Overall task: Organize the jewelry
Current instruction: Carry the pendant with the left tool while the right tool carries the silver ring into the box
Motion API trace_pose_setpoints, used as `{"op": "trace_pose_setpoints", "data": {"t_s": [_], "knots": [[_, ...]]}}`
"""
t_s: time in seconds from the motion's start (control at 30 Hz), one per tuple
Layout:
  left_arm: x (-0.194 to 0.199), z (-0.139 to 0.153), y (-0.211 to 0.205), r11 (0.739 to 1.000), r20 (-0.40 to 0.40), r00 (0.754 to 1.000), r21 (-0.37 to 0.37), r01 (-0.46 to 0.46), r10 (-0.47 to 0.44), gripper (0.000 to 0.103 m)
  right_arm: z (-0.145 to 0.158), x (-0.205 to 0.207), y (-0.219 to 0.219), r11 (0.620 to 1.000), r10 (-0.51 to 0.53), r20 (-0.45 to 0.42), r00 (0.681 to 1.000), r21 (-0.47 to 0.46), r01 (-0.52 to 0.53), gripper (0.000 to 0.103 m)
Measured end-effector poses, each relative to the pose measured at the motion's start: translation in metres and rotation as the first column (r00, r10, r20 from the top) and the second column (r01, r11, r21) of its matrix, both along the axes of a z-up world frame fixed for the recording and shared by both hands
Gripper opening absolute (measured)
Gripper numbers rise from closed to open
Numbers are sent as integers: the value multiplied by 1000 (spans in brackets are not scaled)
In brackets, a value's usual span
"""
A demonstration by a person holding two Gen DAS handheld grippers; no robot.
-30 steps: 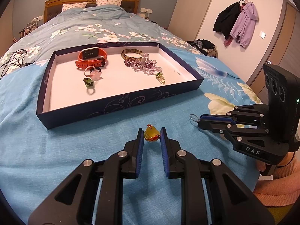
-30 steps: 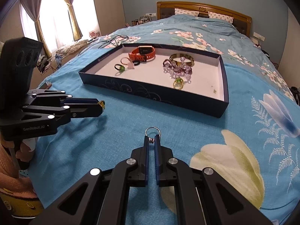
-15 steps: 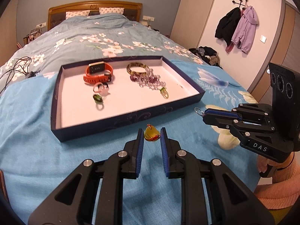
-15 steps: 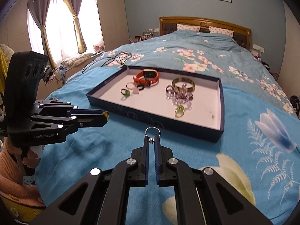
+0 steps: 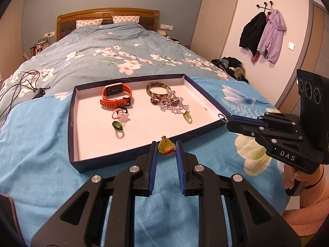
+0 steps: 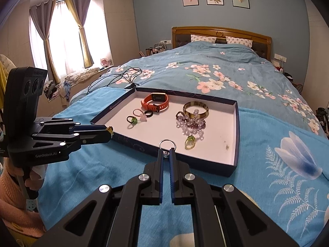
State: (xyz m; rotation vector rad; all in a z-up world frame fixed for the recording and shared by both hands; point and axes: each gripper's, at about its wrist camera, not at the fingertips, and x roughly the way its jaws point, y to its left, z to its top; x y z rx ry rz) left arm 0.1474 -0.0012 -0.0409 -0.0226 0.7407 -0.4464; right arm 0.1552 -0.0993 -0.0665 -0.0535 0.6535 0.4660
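Note:
A shallow dark-blue tray [image 5: 72,123] with a white floor lies on the bed and shows in the right wrist view [image 6: 236,123] too. In it lie an orange smartwatch [image 5: 116,97], a brown bangle [image 5: 158,88], purple beads [image 5: 171,104], a green ring [image 5: 117,126] and a yellow-green ring [image 5: 187,117]. My left gripper [image 5: 166,147] is shut on a yellow pendant [image 5: 165,145], above the tray's near edge. My right gripper [image 6: 166,153] is shut on a silver key ring [image 6: 167,144], by the tray's near right corner.
The bed has a blue floral cover [image 5: 41,175]. Black cables [image 5: 18,86] lie left of the tray. Pillows and a wooden headboard [image 5: 107,15] are at the far end. Coats [image 5: 265,33] hang on the right wall. A window with curtains [image 6: 61,37] is left.
Both grippers have risen and moved forward toward the tray, each still holding its item. The tray's near edge is now right under the fingertips.

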Motion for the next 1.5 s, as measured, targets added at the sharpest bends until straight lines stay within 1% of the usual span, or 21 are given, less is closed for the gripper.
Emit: {"op": "trace_pose_setpoints", "data": {"t_s": [1.03, 1.5], "knots": [[31, 3, 7, 999, 6, 999, 26, -38, 38, 18, 6, 30, 4, 1000, -1, 0, 1000, 12, 1, 4], [35, 3, 6, 998, 12, 999, 34, -53, 53, 18, 6, 28, 4, 1000, -2, 0, 1000, 11, 2, 4]]}}
